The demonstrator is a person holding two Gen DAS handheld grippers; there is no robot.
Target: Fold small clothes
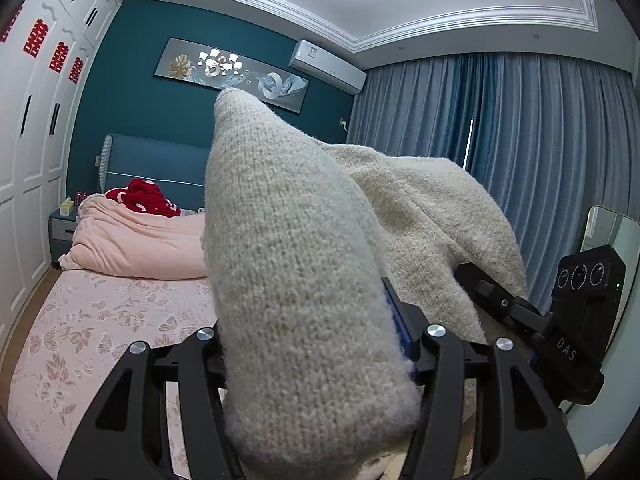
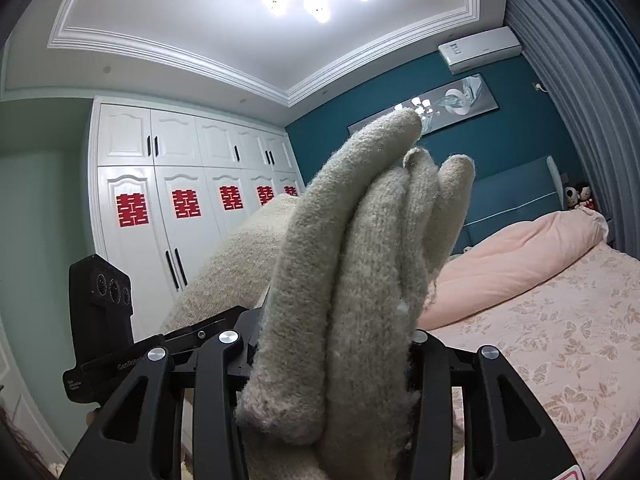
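A cream knitted garment (image 1: 304,264) is lifted in the air between both grippers. My left gripper (image 1: 316,360) is shut on one bunched edge of it, and the cloth stands up in front of the camera and hides the fingertips. My right gripper (image 2: 332,364) is shut on another edge, gathered in several thick folds (image 2: 360,240). In the left wrist view the right gripper (image 1: 560,336) shows at the right under the draped cloth. In the right wrist view the left gripper (image 2: 104,340) shows at the left with cloth stretched towards it.
A bed with a pink butterfly-print sheet (image 1: 88,336) lies below, with a pink duvet (image 1: 136,240) and a red garment (image 1: 148,196) near the blue headboard. White wardrobes (image 2: 192,216) line one side, blue curtains (image 1: 500,128) the other. A mirror (image 1: 608,232) stands at the right.
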